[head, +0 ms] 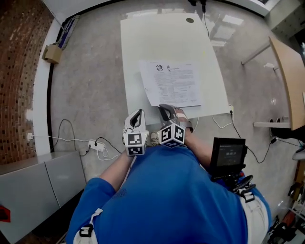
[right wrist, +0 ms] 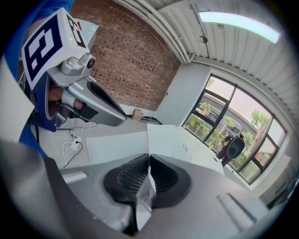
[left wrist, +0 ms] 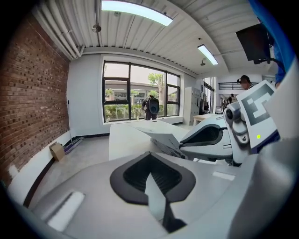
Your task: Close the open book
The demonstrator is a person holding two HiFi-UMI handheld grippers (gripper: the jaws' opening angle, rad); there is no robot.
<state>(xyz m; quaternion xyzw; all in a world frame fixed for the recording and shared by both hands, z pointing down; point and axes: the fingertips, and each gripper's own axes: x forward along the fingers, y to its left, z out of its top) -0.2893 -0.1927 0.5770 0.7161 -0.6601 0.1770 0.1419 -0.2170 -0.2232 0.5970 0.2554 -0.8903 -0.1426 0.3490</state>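
White page [left wrist: 160, 132], near edge of the open book [head: 171, 83], sits pinched in the right claw [head: 164, 108]; jaws tight on the sheet, which stands lifted off the worktop [head: 138, 47] in the left gripper view. Left claw [head: 138, 114] just beside it at the worktop's near edge, jaws together, nothing seen held. Step, by my reading: start of the fold-over; page gripped and raised, book not yet closed. Next move likely calls for an arc over toward the far half, then laying flat; light grip, or the paper creases. Spine not made out. Worktop pale, glossy, cable hole [head: 190, 20] at far end. Room: grey floor [head: 90, 86], brick wall [head: 21, 71] at left, power strip [head: 97, 145] with cords on the floor, big windows [left wrist: 135, 100] ahead, strip light [left wrist: 135, 11] on a ribbed ceiling.
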